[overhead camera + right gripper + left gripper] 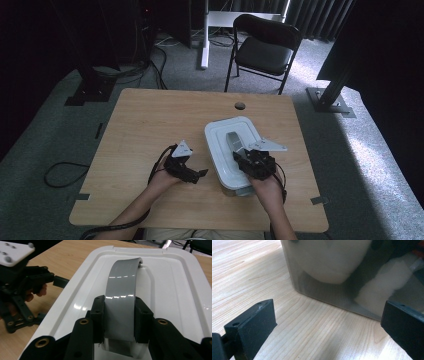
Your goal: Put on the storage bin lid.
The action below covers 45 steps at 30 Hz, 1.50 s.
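The right gripper [119, 315] has its jaws clamped on the grey handle [122, 287] that arches over the white lid [231, 135] of the storage box [329, 287], gripping it at the end nearest the person. The left gripper [197, 173] sits just beside the box's left wall, jaws spread wide with nothing between them, low over the table [150, 120]. This looks like the lid-lifting step: grip secured, lift not yet begun. Next, I judge, comes a straight upward pull on the handle while the left gripper steadies the box wall. The box sits right of the table's middle, near the person's edge. Its long axis runs away from the person, tilting slightly left at the far end; the handle follows that same line.
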Motion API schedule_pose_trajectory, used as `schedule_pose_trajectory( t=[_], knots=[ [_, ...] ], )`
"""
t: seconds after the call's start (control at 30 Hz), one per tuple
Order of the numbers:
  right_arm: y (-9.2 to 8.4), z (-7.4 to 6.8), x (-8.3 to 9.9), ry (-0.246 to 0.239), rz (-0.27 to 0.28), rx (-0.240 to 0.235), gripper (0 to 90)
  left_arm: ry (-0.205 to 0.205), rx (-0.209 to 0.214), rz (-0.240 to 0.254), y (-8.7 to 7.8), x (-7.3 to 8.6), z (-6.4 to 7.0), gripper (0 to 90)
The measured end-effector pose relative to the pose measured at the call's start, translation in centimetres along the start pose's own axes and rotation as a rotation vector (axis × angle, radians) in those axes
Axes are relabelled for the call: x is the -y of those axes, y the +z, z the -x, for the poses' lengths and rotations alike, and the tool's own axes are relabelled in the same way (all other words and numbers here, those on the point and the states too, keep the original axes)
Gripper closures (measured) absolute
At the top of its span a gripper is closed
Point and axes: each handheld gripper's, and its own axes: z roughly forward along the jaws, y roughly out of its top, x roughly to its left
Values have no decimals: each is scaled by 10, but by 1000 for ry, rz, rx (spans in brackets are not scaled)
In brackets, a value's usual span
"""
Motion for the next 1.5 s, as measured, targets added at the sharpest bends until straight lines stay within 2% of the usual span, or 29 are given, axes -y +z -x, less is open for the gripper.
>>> schedule_pose_trajectory(
  t=[0.17,0.23,0.37,0.6,0.67,0.73,0.77,0.83,0.97,1.03,1.07,1.1,1.2,1.23,1.3,1.33,1.5],
  knots=[
    [-4,3,-1,17,15,-16,647,-5,6,-2,3,0,-1,5],
    [-7,5,-1,31,24,-35,609,-3,7,-4,4,0,0,6],
    [-10,5,-2,41,37,-40,566,-7,6,-1,3,-1,-1,5],
    [-25,9,-7,33,90,-21,412,-12,-2,-2,4,-1,-3,5],
    [-33,16,-9,25,116,-6,354,-17,-2,0,4,-1,-5,6],
    [-34,19,-10,30,122,2,347,-20,-3,2,4,-1,-5,6],
    [-38,27,-10,33,143,16,292,-22,-3,1,5,-1,-6,5],
    [-39,34,-11,43,157,36,264,-23,-2,5,6,-1,-7,6],
    [-39,51,-12,55,178,77,148,-24,-2,8,7,-1,-8,6],
    [-39,59,-13,58,180,86,135,-25,-2,8,8,-1,-8,5],
    [-39,64,-13,77,193,85,135,-30,-1,9,8,-1,-8,5],
    [-39,64,-13,77,193,85,135,-30,-1,9,8,-1,-8,6],
    [-37,76,-14,97,191,109,125,-34,-1,8,7,-3,-8,6],
    [-37,76,-14,118,173,92,120,-35,2,16,5,-4,-8,6],
    [-37,75,-12,139,180,47,120,-38,2,21,5,-4,-8,6],
    [-37,73,-11,131,177,21,120,-41,6,21,4,-5,-7,5],
    [-25,64,-9,108,119,-5,133,-46,14,24,4,-7,-4,6]
  ],
)
